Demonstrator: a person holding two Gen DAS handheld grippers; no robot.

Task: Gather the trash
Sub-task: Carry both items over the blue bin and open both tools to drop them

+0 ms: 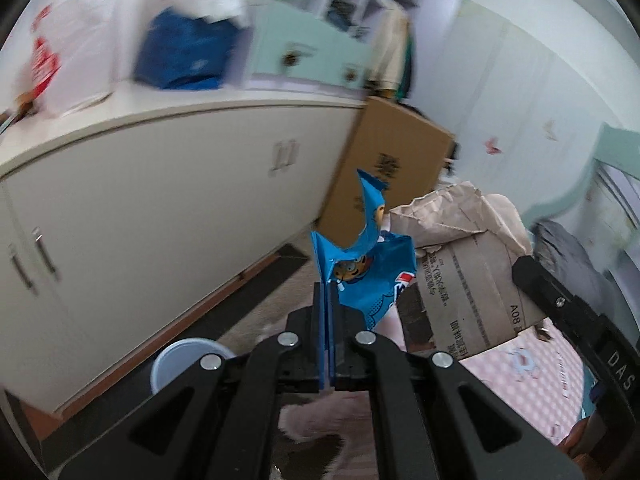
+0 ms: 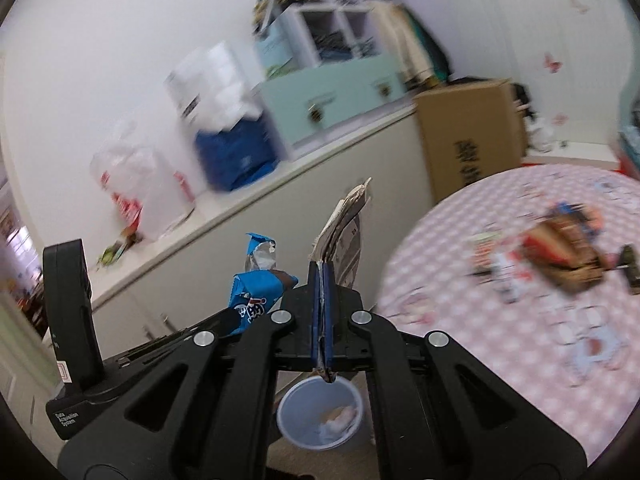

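My left gripper (image 1: 326,292) is shut on a crumpled blue snack wrapper (image 1: 362,268), which sticks up past its fingertips. To its right hangs a creased brown paper bag (image 1: 468,272), beside the right gripper's black housing (image 1: 560,308). In the right wrist view my right gripper (image 2: 322,272) is shut on the folded edge of that brown paper bag (image 2: 344,220). The blue wrapper (image 2: 256,292) shows just to its left, in front of the left gripper's black body (image 2: 72,300). A white round bin (image 2: 320,416) with some scraps inside stands on the floor below both grippers, also seen as the bin (image 1: 180,364).
A round table with a pink checked cloth (image 2: 520,340) lies to the right, with blurred trash (image 2: 560,256) on it. A long white cabinet (image 1: 160,220) runs along the wall, bearing plastic bags (image 2: 140,184), a blue bag (image 2: 236,152) and a mint drawer box (image 2: 332,104). A cardboard box (image 2: 472,136) leans at its end.
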